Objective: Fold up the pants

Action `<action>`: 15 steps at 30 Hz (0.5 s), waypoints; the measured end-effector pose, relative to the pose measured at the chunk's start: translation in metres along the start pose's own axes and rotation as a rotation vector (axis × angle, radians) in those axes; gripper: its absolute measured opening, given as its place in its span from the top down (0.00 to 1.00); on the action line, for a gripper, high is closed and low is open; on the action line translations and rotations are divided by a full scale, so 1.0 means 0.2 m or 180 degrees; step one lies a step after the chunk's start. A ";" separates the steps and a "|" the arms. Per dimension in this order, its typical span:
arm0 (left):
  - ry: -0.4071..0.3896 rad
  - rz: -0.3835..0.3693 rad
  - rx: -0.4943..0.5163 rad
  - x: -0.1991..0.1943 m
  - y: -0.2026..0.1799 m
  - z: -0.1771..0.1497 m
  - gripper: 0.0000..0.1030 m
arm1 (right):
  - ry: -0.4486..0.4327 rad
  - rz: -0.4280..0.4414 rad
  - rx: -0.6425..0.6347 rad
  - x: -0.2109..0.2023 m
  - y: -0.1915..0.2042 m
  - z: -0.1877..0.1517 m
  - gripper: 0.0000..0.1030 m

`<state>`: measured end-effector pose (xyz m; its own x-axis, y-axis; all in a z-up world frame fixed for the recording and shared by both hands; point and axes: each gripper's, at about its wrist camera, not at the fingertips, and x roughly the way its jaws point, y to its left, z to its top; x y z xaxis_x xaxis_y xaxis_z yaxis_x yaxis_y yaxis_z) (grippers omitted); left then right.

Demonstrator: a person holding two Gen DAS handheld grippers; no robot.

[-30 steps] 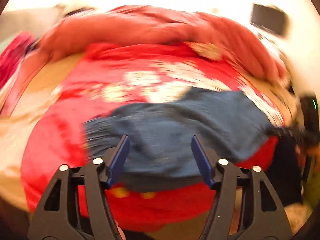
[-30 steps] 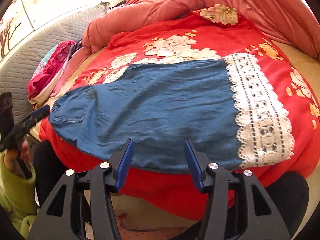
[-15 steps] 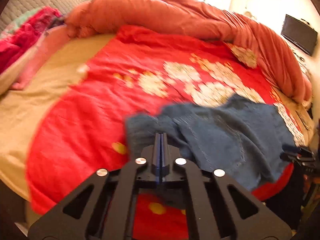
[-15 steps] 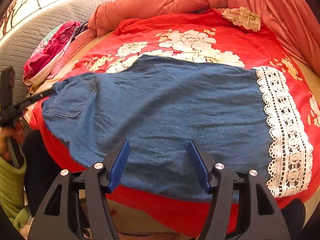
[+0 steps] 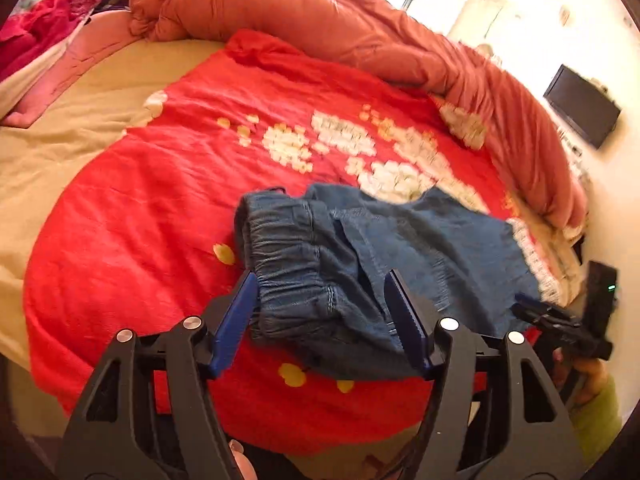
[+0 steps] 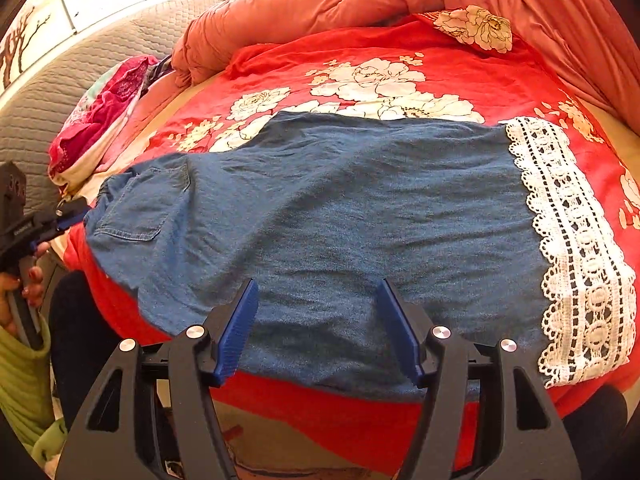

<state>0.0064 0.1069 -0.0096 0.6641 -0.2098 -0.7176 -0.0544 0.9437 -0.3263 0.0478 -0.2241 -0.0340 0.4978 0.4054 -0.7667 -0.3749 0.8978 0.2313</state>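
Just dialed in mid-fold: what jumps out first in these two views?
The blue denim pants sprawl across the red floral bedspread, with a white lace hem at the right. In the left view the elastic waistband lies bunched just ahead of the open left claw.

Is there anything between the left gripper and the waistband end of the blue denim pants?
Nothing visible. The left gripper has its jaws open straddling the gathered elastic waistband of the blue denim pants, which lie on the red floral bedspread.

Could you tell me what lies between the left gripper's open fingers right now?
In the left wrist view, the pants' elastic waistband lies between the left gripper's fingers.
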 end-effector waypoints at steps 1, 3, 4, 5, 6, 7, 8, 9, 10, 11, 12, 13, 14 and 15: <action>0.0054 0.0069 0.0032 0.04 -0.02 -0.01 0.43 | -0.0004 0.0000 0.0007 0.00 0.00 0.00 0.41; 0.0090 0.0205 0.0127 0.08 -0.06 -0.03 0.43 | -0.0008 0.0007 0.0024 -0.01 0.00 -0.01 0.41; 0.0077 0.0269 0.0177 0.09 -0.07 -0.03 0.50 | -0.0012 0.0016 0.0038 -0.02 -0.01 -0.01 0.41; 0.0048 0.0341 0.0257 0.10 -0.09 -0.04 0.64 | -0.0013 0.0024 0.0054 -0.02 -0.02 -0.01 0.41; 0.0021 0.0345 0.0281 0.09 -0.08 -0.03 0.67 | -0.0012 0.0028 0.0058 -0.02 -0.02 -0.01 0.41; -0.0025 0.0333 0.0271 0.07 -0.07 -0.02 0.69 | -0.0010 0.0027 0.0054 -0.02 -0.02 -0.01 0.41; -0.0082 0.0380 0.0292 0.03 -0.05 0.00 0.69 | -0.0010 0.0021 0.0048 -0.02 -0.01 -0.01 0.41; -0.0136 0.0454 0.0300 0.01 -0.03 0.02 0.70 | -0.0011 0.0018 0.0042 -0.02 -0.01 -0.01 0.41; -0.0184 0.0477 0.0291 -0.02 0.00 0.04 0.70 | -0.0015 0.0023 0.0042 -0.02 -0.01 -0.01 0.41; -0.0180 0.0417 0.0264 -0.03 0.02 0.05 0.69 | -0.0020 0.0044 0.0055 -0.02 -0.02 -0.01 0.41; -0.0101 0.0351 0.0245 -0.02 0.04 0.05 0.69 | -0.0021 0.0044 0.0059 -0.02 -0.02 -0.01 0.41; -0.0032 0.0389 0.0267 0.01 0.04 0.04 0.68 | -0.0022 0.0040 0.0065 -0.02 -0.01 -0.02 0.41; 0.0064 0.0449 0.0322 0.05 0.04 0.03 0.67 | -0.0022 0.0036 0.0067 -0.02 -0.01 -0.02 0.40; 0.0156 0.0483 0.0338 0.10 0.04 0.01 0.64 | -0.0024 0.0043 0.0066 -0.01 -0.01 -0.02 0.39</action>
<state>0.0198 0.1112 -0.0260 0.6170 -0.0728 -0.7836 -0.0705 0.9866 -0.1471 0.0441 -0.2279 -0.0347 0.4987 0.4187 -0.7589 -0.3654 0.8955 0.2540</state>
